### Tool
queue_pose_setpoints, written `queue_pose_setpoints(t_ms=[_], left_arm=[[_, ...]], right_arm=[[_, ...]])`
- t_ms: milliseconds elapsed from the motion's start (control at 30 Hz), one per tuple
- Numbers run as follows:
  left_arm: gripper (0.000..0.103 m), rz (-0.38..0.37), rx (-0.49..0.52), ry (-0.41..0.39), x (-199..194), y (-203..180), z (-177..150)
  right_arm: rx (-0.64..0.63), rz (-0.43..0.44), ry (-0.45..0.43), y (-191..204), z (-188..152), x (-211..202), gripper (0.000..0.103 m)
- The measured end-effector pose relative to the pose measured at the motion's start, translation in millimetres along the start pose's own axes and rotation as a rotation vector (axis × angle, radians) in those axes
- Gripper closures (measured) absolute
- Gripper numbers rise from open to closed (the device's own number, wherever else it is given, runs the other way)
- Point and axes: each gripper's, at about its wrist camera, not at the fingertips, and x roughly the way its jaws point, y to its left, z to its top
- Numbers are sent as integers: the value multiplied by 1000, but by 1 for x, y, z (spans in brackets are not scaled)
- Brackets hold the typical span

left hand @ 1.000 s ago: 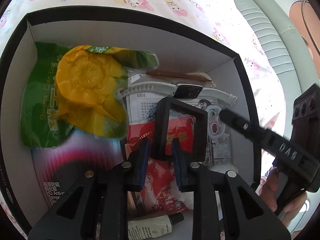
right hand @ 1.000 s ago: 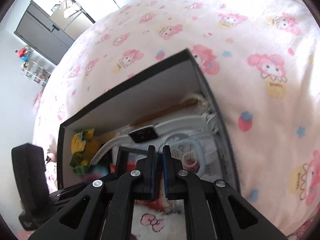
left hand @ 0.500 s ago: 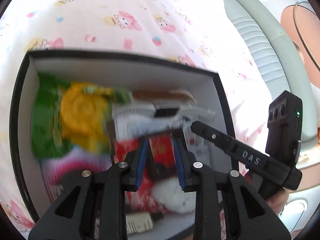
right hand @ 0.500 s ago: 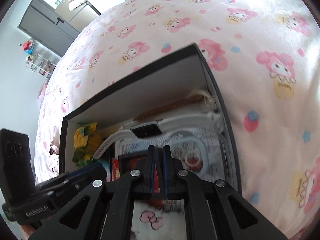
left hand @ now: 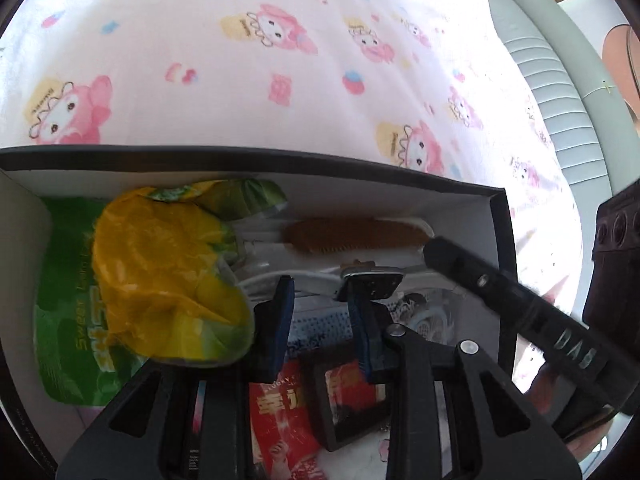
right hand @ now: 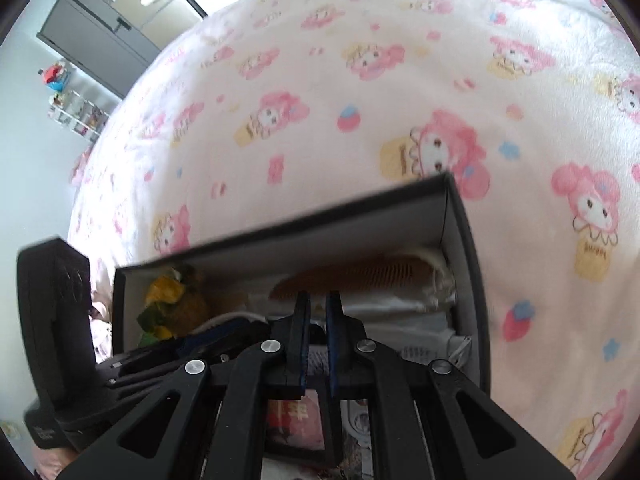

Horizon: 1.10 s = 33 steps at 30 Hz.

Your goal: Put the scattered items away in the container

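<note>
A black box with white inside walls (left hand: 280,160) sits on the bed and holds several items. Among them are a yellow-green snack bag (left hand: 160,280), a brown comb (left hand: 352,234), a white watch (left hand: 372,282) and a red packet (left hand: 280,420). A small black frame (left hand: 320,400) lies on the red packet. My left gripper (left hand: 320,292) hovers above the frame, open, with nothing between its blue pads. My right gripper (right hand: 318,296) is shut and empty, over the box's right half (right hand: 464,240) near the comb (right hand: 360,276).
A pink cartoon-print blanket (left hand: 280,60) surrounds the box on every side. A grey-green padded bed edge (left hand: 540,60) runs along the right. Beyond the bed, far off, stand a grey cabinet (right hand: 92,36) and a small shelf of items (right hand: 76,108).
The left gripper let go of the black frame, which now lies in the box, and the gripper rose and pulled back. The right gripper shifted sideways, still shut.
</note>
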Motion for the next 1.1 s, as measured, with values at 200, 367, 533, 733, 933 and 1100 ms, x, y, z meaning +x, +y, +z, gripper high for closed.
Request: queue_pose_setpoints(t_ms=[200, 367, 533, 733, 933, 1100], left_arm=[[76, -36, -4, 13, -11, 13, -7], [76, -66, -11, 37, -18, 21, -9], [76, -87, -77, -17, -44, 37, -18], [75, -89, -13, -10, -54, 31, -25], [68, -56, 41, 39, -53, 27, -29], [68, -119, -4, 46, -66, 41, -28]], right_arm=[[4, -12, 87, 2, 7, 25, 97], [10, -9, 124, 6, -4, 33, 97], [-137, -44, 148, 18, -27, 29, 96], [-153, -71, 81, 17, -41, 6, 95], [-158, -91, 19, 15, -49, -19, 94], [-51, -64, -2, 3, -40, -22, 94]])
